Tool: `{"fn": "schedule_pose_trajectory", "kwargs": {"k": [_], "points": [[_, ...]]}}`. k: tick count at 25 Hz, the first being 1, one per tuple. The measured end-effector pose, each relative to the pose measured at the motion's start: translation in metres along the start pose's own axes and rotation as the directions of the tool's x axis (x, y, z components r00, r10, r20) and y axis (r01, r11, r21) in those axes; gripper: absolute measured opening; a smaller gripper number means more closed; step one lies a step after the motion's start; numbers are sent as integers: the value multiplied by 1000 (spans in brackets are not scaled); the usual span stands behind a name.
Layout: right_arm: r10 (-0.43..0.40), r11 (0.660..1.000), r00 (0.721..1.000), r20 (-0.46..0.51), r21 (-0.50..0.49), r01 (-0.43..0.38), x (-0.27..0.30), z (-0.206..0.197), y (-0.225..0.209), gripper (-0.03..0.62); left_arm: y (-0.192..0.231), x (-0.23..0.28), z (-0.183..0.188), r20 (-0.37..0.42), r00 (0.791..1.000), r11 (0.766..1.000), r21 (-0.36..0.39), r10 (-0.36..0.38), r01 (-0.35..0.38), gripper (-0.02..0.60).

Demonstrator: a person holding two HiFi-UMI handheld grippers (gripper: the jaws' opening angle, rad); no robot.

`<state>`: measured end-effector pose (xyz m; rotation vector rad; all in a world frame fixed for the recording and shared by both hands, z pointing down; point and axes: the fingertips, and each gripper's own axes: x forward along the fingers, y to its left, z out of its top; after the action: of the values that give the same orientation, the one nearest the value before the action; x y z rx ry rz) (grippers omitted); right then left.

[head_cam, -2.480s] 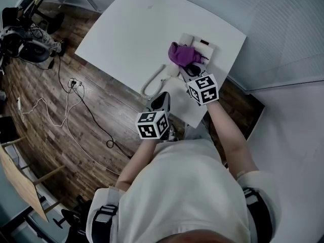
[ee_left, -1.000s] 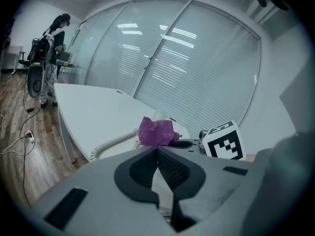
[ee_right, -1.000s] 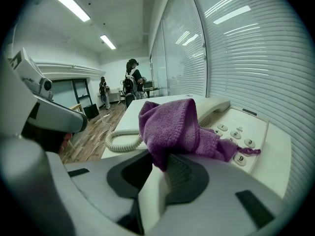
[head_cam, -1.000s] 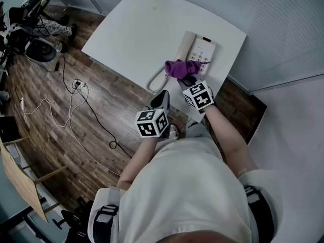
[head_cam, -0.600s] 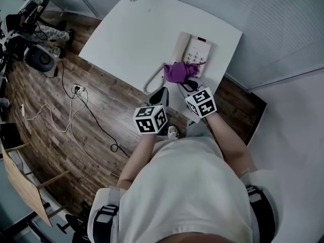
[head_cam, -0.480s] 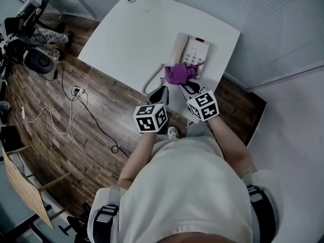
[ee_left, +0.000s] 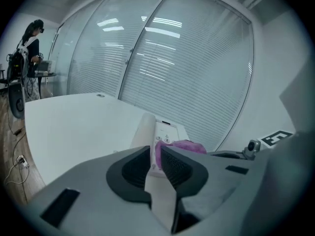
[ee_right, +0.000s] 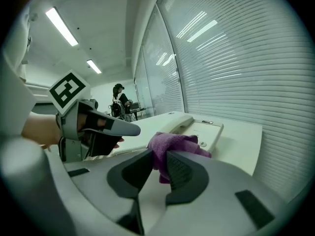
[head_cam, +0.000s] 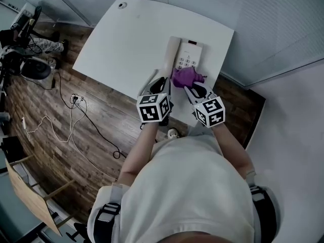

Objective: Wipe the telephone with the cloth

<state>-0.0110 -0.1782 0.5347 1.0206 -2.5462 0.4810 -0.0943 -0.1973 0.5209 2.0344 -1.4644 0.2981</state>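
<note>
One purple cloth [head_cam: 186,76] (bunched) is pinched by the fingers of our right gripper [head_cam: 191,86] at the near end of the telephone [head_cam: 185,56] on the bench [head_cam: 124,39]. The fingers of our left gripper [head_cam: 160,81] stand nearly together, empty.

A white table [head_cam: 126,39] stands on a brown wooden floor [head_cam: 55,140] with thin cables [head_cam: 117,154] (one white, one black), and window blinds [ee_left: 187,68] hang behind it.
</note>
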Motion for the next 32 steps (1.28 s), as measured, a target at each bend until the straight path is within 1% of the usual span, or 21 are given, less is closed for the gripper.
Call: {"fn": "schedule_pose_trajectory", "kwargs": {"k": [2,6,14,19,27,30,32], "points": [[-11,1000,1000,11,5,11,-1,1,-5,89,-2,11,6,-8,1000,1000,9,-10,10,126],[-38,999,998,42,23,37,-4,9,-19,89,0,31,18,-11,1000,999,33,10,-10,163],[-75,996,992,102,57,70,-5,31,-43,89,12,73,30,-58,997,994,98,48,-42,235],[-91,994,989,115,75,83,-7,38,-52,89,16,93,36,-79,994,986,150,80,-68,256],[-107,990,987,121,102,95,-8,40,-64,89,22,114,37,-103,986,971,214,133,-109,256],[-107,990,987,120,107,94,-6,40,-65,89,25,119,36,-105,982,961,247,158,-128,254],[-105,990,987,120,110,92,-6,40,-66,89,25,121,37,-102,980,955,263,172,-140,230]]}}
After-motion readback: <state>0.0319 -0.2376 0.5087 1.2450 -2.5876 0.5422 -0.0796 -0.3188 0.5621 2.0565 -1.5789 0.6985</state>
